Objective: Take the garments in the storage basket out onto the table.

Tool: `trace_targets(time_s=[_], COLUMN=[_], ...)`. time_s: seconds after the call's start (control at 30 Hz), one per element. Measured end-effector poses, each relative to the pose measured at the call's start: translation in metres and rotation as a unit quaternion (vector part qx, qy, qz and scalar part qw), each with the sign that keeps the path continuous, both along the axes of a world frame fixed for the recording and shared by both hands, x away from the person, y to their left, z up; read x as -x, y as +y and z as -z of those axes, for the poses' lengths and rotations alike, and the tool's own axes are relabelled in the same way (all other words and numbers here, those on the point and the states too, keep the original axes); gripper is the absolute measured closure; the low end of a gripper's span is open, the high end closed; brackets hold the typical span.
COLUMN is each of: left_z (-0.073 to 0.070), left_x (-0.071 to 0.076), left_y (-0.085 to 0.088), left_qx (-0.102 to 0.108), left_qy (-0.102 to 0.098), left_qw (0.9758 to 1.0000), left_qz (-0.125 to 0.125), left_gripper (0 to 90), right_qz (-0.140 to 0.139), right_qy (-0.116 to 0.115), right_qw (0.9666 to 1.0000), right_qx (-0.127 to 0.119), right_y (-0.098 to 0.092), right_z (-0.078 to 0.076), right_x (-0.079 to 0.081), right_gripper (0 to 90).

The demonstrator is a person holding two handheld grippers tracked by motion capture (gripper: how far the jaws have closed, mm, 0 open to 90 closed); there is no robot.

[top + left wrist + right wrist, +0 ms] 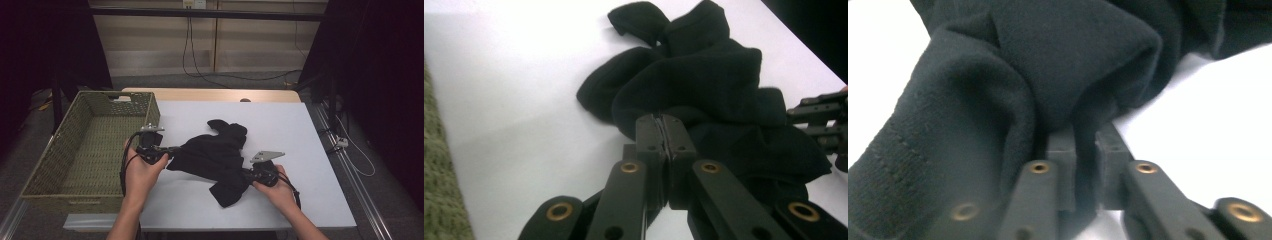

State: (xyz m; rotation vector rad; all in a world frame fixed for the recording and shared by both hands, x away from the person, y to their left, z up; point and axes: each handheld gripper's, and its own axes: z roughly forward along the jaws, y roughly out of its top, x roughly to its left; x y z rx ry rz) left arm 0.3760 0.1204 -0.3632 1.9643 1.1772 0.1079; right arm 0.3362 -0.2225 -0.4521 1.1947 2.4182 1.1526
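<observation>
On the white tabletop (300,130), near its middle, lies a crumpled black garment (217,155), spreading from a far lobe toward a near flap that hangs close to the near edge. Each hand works one side of it.

At the garment's left edge sits the left claw (170,151); in the left gripper view its jaws stand pressed together (663,131) with the cloth's hem (704,90) right at their tips, pinching the fabric's rim. The right claw (248,173) meets the garment's near right side, where the flap folds down. Seen from the right gripper view, its jaws are narrow (1085,142), a thin gap between them, and a fold of the dark cloth (1048,75) bulges over and into that gap; no earlier look bears on it, and the pads appear to bite the fold.

Left of the garment, just beyond the left hand (142,172), a green woven basket (75,125) stands with its right wall along the tabletop's left edge. Far and right of the garment the white surface lies bare, giving broad room; the near strip is slim, with the right hand (280,192) resting on it.
</observation>
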Motion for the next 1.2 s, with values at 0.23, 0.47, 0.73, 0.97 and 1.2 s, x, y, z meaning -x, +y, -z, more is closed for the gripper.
trace_targets(time_s=[0.23, 0.47, 0.73, 0.97, 1.2], left_z=[0.004, 0.009, 0.023, 0.025, 0.031], left_x=[0.001, 0.002, -0.002, -0.002, -0.007], left_y=[-0.008, -0.020, -0.023, -0.024, -0.028], left_qx=[-0.001, -0.001, -0.022, -0.027, -0.032], left_qy=[0.013, 0.034, 0.059, 0.041, -0.013], left_qw=[0.9998, 0.9992, 0.9973, 0.9979, 0.9989], left_qz=[0.014, 0.021, 0.039, 0.041, 0.031], left_gripper=[88.1, 88.1, 88.0, 86.4, 52.2], right_qz=[0.054, 0.055, -0.021, -0.083, -0.098], right_qy=[-0.021, -0.050, 0.002, 0.044, 0.037], right_qw=[0.9966, 0.9969, 0.9996, 0.9950, 0.9945], right_qx=[-0.059, -0.025, 0.018, 0.035, -0.004], right_y=[-0.052, -0.063, 0.003, 0.012, 0.011], right_z=[-0.041, -0.077, -0.024, -0.011, -0.020], right_x=[-0.001, -0.010, -0.016, 0.005, 0.018], right_gripper=[83.8, 82.3, 76.4, 83.7, 55.5])
